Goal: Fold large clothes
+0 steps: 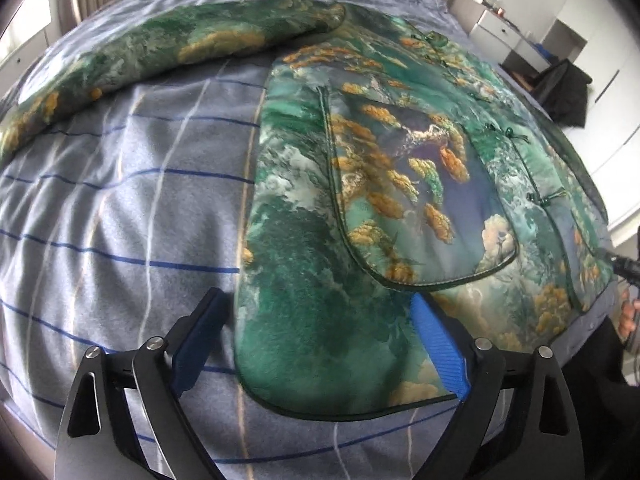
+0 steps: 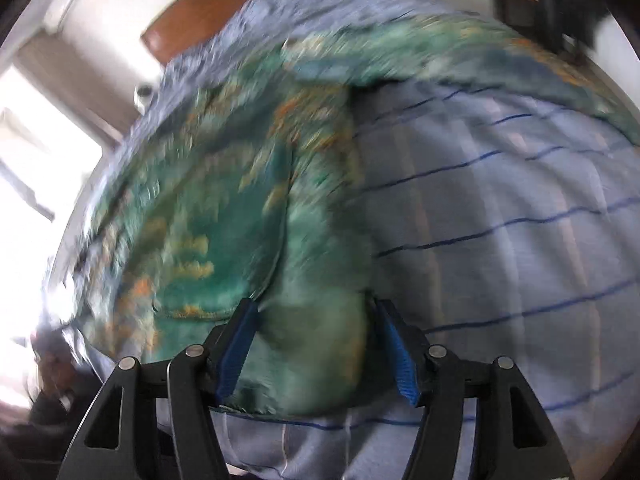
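Note:
A green jacket [image 1: 360, 184] printed with gold and teal clouds lies front up on a bed, with a rounded patch pocket [image 1: 420, 200] and knot buttons down the front. One sleeve [image 1: 160, 52] stretches out to the far left. My left gripper [image 1: 320, 320] is open over the jacket's near left hem corner, one finger on the bedsheet side and one above the fabric. In the blurred right wrist view, my right gripper [image 2: 314, 328] is open with the jacket's [image 2: 224, 220] near hem corner between its fingers.
The bed is covered by a grey-blue sheet [image 1: 120, 208] with dark blue and white lines. A wooden headboard [image 2: 240, 4] is at the far end. White cabinets [image 1: 504, 32] and a black bag [image 1: 568, 88] stand at the right. A bright window [image 2: 36, 184] is to the left.

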